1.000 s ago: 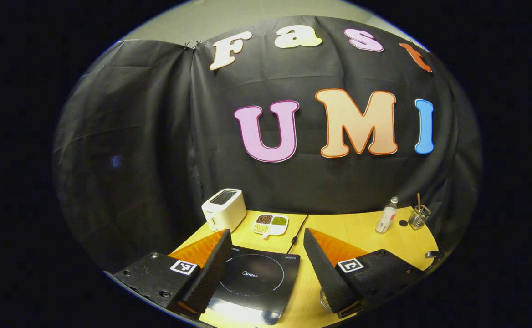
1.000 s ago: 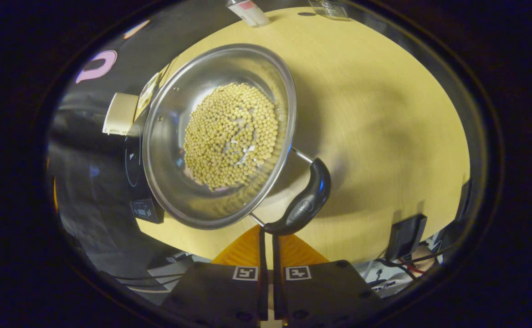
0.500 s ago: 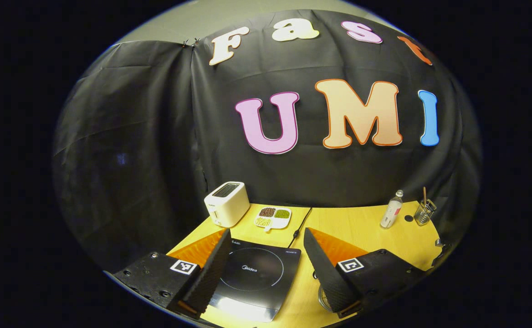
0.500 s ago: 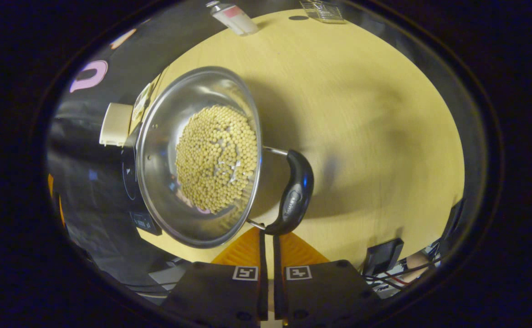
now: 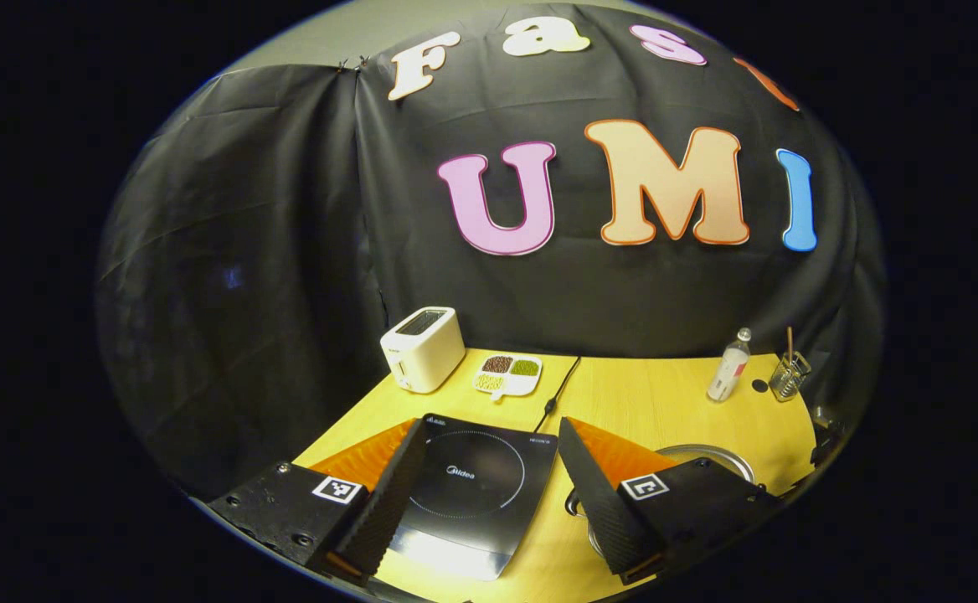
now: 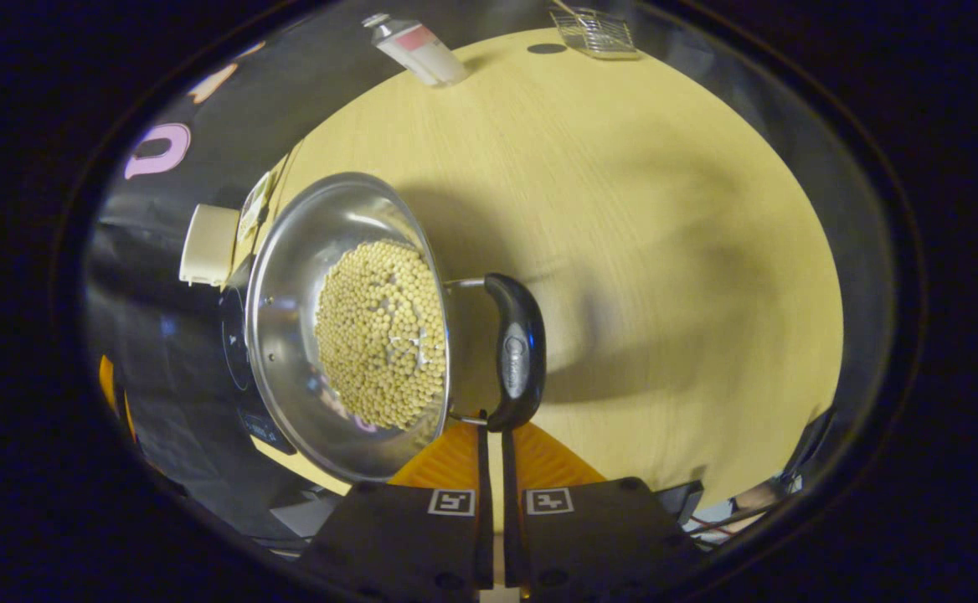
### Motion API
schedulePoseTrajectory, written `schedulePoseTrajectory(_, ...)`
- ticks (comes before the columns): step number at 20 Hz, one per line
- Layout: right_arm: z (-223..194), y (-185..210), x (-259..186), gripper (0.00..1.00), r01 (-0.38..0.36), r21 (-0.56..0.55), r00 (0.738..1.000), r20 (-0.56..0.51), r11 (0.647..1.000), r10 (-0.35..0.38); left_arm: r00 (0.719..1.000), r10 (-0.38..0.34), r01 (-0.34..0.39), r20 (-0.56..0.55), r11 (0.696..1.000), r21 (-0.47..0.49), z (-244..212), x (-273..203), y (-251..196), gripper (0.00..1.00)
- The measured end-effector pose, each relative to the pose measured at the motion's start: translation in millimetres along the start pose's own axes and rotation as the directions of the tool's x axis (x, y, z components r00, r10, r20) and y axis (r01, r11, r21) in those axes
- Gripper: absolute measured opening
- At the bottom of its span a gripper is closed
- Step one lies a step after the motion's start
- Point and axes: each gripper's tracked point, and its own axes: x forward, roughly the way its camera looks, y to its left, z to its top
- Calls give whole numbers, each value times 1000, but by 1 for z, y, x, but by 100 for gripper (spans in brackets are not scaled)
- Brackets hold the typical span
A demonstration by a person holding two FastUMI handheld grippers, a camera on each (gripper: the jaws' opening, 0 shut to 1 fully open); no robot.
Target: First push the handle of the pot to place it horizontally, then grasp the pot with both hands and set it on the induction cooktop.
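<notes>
My right gripper has its fingers pressed together with nothing between them, the tips against the lower end of the black handle of the steel pot, which stands on the yellow table full of pale beans, just beside the induction cooktop. My left gripper waits wide open and empty above the cooktop, with the pot's rim showing behind its right finger. I think the risk is that the narrow tips slip off the rounded handle, or that a too strong push slides the whole pot and spills beans.
</notes>
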Motion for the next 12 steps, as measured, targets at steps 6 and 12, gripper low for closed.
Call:
schedulePoseTrajectory(6, 13, -6, -4, 8, -10, -2, 1000, 11, 1000, 10, 998, 6, -5, -61, 1000, 8, -22, -1, -3, 96)
schedulePoseTrajectory(12, 18, -6, -1, 8, -13, -22, 1000, 26, 1000, 14, 997, -4, 5, -81, 1000, 15, -28, 5, -9, 97)
